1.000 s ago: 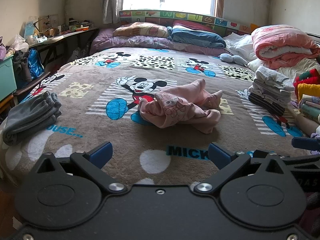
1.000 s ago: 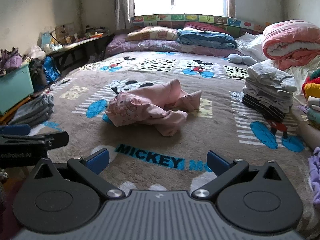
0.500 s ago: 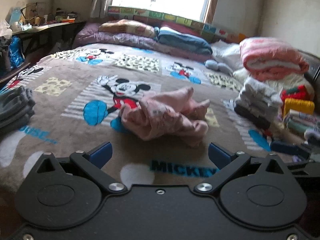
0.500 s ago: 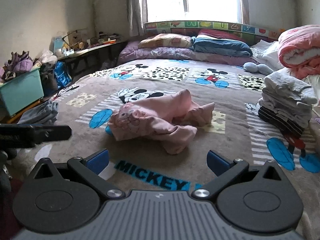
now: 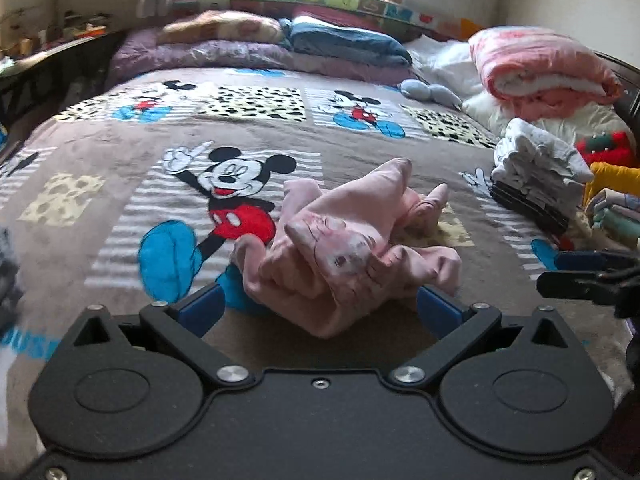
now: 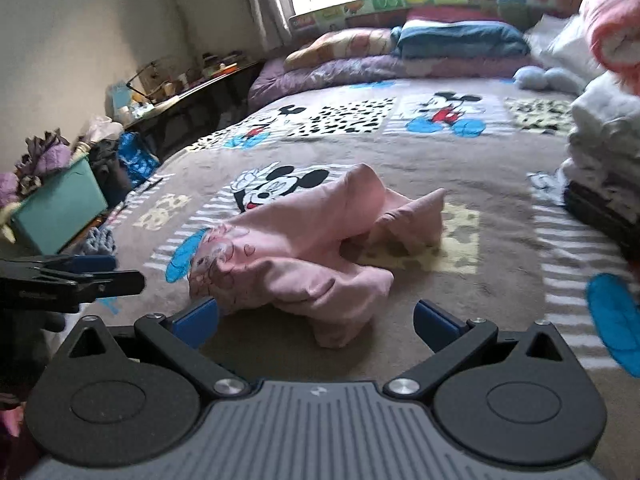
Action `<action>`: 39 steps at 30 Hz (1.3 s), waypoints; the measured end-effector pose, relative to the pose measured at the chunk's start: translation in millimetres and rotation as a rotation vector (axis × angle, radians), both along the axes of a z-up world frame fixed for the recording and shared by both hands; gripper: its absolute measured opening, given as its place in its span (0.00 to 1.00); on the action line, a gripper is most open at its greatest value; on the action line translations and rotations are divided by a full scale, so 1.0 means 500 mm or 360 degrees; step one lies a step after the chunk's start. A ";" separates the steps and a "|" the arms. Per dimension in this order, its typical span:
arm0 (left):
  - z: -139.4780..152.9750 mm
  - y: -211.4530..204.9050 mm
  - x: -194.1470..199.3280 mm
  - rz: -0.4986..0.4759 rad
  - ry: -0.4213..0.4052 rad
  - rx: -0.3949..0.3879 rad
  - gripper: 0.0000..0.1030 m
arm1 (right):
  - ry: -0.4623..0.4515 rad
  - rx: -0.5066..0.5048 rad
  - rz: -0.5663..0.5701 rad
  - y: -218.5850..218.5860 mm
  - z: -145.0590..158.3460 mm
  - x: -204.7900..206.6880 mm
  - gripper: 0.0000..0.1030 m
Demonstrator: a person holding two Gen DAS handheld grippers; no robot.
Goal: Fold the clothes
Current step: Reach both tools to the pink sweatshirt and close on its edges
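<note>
A crumpled pink garment (image 5: 344, 248) with a faded print lies in a heap on the brown cartoon-mouse blanket (image 5: 120, 200), in the middle of the bed. My left gripper (image 5: 320, 310) is open, its blue-padded fingers spread on either side of the garment's near edge. My right gripper (image 6: 316, 316) is open too, just short of the same pink garment (image 6: 304, 248), whose near fold lies between its fingers. Each gripper shows at the edge of the other's view: the right gripper (image 5: 588, 268) and the left gripper (image 6: 80, 272).
Stacks of folded clothes (image 5: 536, 176) line the bed's right side, behind them a rolled pink quilt (image 5: 540, 68). Pillows (image 5: 344, 40) lie along the headboard. A teal bin (image 6: 60, 208) and a cluttered desk (image 6: 188, 84) stand left of the bed.
Both grippers have moved forward and lower toward the pink garment, which now fills more of each view. Both stay open. The garment itself has not moved.
</note>
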State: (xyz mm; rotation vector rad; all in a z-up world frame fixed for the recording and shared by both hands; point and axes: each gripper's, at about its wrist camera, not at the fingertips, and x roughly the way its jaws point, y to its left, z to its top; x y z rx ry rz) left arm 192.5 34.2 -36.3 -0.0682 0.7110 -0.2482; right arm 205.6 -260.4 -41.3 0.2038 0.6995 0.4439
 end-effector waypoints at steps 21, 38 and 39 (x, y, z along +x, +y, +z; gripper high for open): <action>-0.063 0.027 0.416 -0.0200 0.0319 -0.0153 0.70 | 0.0059 0.0025 0.0211 0.061 -0.032 0.387 0.85; -0.103 -0.003 0.434 -0.0196 0.0341 -0.0179 0.06 | 0.0066 0.0175 0.0233 0.035 -0.063 0.343 0.20; -0.092 0.002 0.420 -0.0183 0.0316 -0.0196 0.06 | 0.0041 0.0176 0.0241 0.034 -0.053 0.326 0.20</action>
